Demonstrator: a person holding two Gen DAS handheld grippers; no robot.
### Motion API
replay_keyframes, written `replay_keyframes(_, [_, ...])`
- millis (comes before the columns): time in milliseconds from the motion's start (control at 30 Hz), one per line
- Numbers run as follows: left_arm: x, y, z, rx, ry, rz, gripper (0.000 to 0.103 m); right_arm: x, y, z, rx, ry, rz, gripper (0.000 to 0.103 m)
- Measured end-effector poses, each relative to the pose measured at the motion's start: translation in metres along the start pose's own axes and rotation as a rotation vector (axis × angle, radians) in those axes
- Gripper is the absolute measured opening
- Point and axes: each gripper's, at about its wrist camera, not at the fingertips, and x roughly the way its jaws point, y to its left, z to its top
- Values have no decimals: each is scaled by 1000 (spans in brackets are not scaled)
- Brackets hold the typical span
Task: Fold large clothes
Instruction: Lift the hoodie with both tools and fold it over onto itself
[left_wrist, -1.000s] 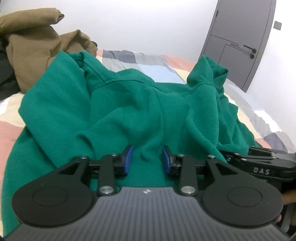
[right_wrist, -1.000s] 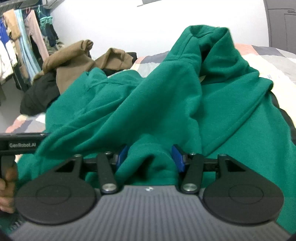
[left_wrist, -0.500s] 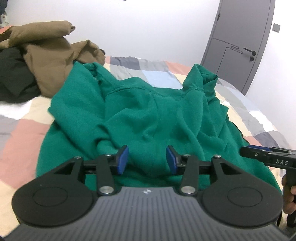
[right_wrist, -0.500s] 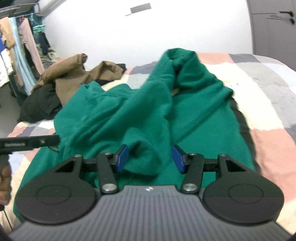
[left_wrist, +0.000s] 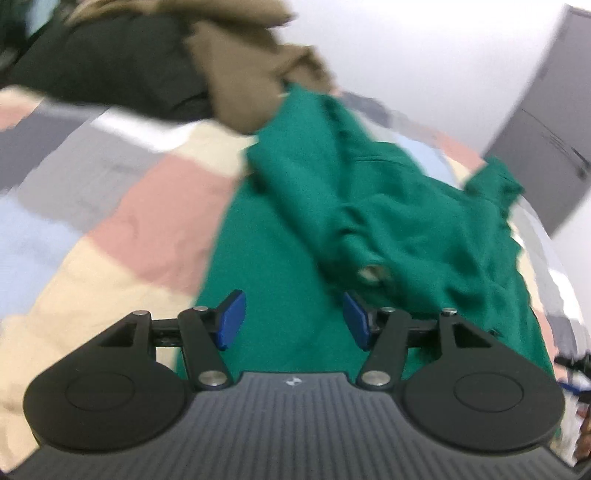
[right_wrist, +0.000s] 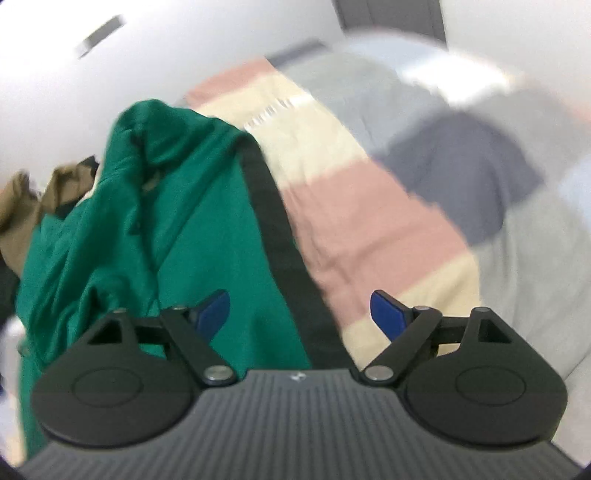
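A large green hoodie (left_wrist: 369, 221) lies spread on the patchwork bed cover (left_wrist: 147, 229), with one part folded over its body. My left gripper (left_wrist: 293, 319) hovers over the hoodie's near left part; its jaws are opening and nothing is between the blue pads. In the right wrist view the hoodie (right_wrist: 177, 229) fills the left half, its dark right edge running down the middle. My right gripper (right_wrist: 299, 314) hangs over that edge and the cover, its jaws opening wide, gripping nothing. Both views are motion-blurred.
A heap of brown and black clothes (left_wrist: 207, 66) lies at the far left of the bed, touching the hoodie's far corner. A grey door (left_wrist: 546, 140) stands at the right. The bed cover (right_wrist: 424, 206) stretches bare to the right of the hoodie.
Both grippers let go of the green fabric and opened. The left one swung left and the right one swung right, each rolling; the hoodie dropped onto the bed.
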Motion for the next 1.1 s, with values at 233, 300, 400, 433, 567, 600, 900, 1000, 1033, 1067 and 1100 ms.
replay_keyframes(233, [7, 35, 0, -145, 51, 77, 65, 32, -2, -8, 77, 153, 130, 86])
replay_keyframes(300, [11, 39, -1, -181, 73, 61, 68, 33, -2, -10, 107, 176, 237, 86])
replay_keyframes(400, [18, 44, -3, -236, 111, 50, 69, 28, 4, -10, 119, 184, 364, 86])
replay_keyframes(433, [19, 45, -4, -239, 110, 59, 69, 25, 6, -9, 108, 176, 392, 86])
replay_keyframes(567, [30, 45, -7, -254, 141, 86, 72, 20, 15, -10, 81, 169, 465, 86])
replay_keyframes(600, [33, 46, -8, -256, 153, 83, 72, 21, 16, -12, 75, 170, 443, 86])
replay_keyframes(900, [32, 43, -16, -300, 201, -127, 72, 42, 11, -22, 54, 236, 242, 84])
replay_keyframes(1000, [22, 34, -15, -284, 187, -259, 72, 42, 12, -23, 73, 253, 292, 86])
replay_keyframes(1033, [19, 31, -15, -282, 181, -293, 72, 40, 10, -23, 98, 251, 331, 86])
replay_keyframes(1067, [17, 30, -15, -287, 178, -323, 72, 37, 8, -22, 127, 245, 379, 86])
replay_keyframes(1100, [17, 29, -16, -294, 182, -337, 72, 35, 6, -21, 151, 239, 424, 86])
